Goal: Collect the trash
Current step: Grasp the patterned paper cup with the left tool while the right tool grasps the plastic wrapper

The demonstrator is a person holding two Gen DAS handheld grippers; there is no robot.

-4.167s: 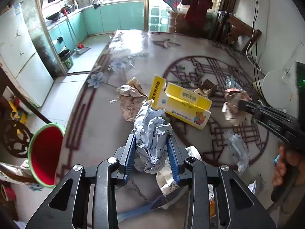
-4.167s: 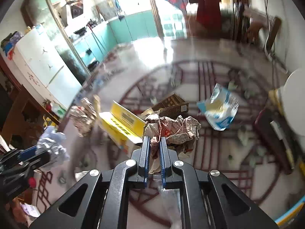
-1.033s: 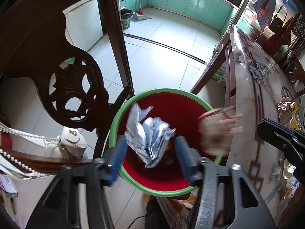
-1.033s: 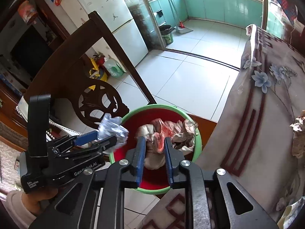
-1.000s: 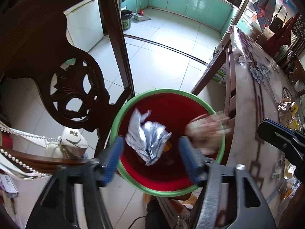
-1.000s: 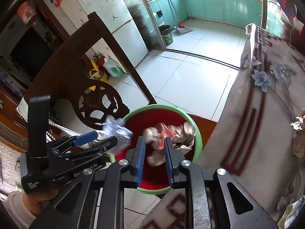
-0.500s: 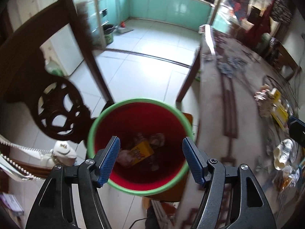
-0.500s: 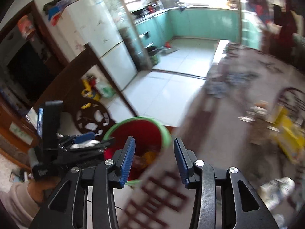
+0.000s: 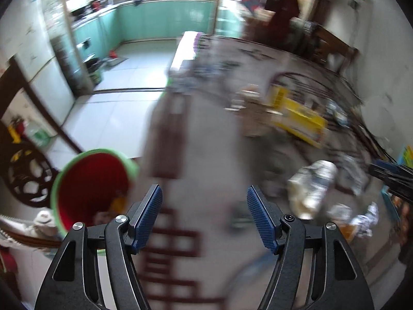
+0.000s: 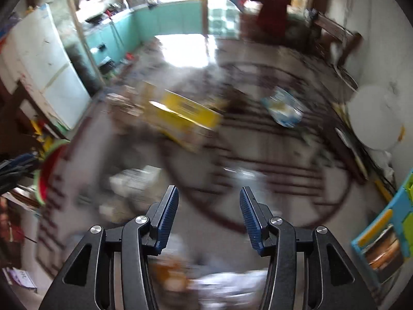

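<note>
Both views are blurred by motion. My left gripper is open and empty above the table's near edge. The red bin with a green rim stands low at its left with trash inside; it also shows at the left edge of the right wrist view. My right gripper is open and empty over the table. A yellow box lies ahead of it, also in the left wrist view. A blue-white wrapper lies far right. A pale crumpled wrapper lies right of the left gripper.
The patterned table carries more scattered scraps. A carved wooden chair stands left of the bin. A white round object and a blue-green box sit at the table's right side. The right gripper's tip shows at right.
Both grippers opened over the bin and dropped the silver wrapper and the crumpled paper into it. Both have since swung right, back over the table, empty and wide open.
</note>
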